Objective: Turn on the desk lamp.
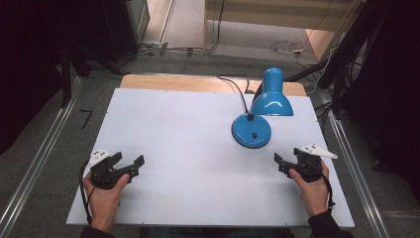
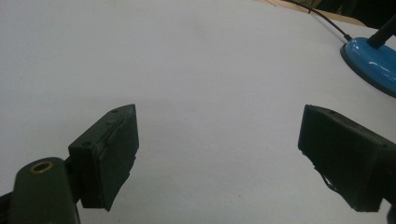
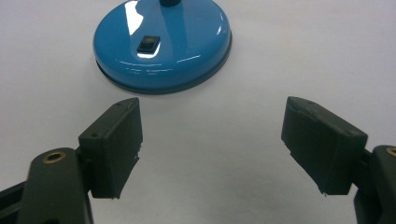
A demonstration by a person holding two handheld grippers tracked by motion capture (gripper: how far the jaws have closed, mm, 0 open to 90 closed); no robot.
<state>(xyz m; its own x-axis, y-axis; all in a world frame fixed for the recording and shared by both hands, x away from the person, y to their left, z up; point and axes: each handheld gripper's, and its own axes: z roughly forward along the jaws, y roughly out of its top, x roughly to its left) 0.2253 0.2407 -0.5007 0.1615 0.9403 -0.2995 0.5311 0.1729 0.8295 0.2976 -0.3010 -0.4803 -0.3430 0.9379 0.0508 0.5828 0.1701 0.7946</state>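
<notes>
Lamp (image 1: 260, 109) stands on the white tabletop (image 1: 188, 129) at about 2 o'clock from centre, blue shade tipped over its round base (image 3: 163, 44); black switch (image 3: 148, 44) sits on the base top. Left claw (image 1: 130, 166) at 8 o'clock, jaws apart, empty. Right claw (image 1: 286, 163) at 4 o'clock, jaws apart, empty, aimed at the base, near but not touching. Judged: start position, nothing grasped. Likely next: right claw advances toward 12 o'clock to reach the switch.
</notes>
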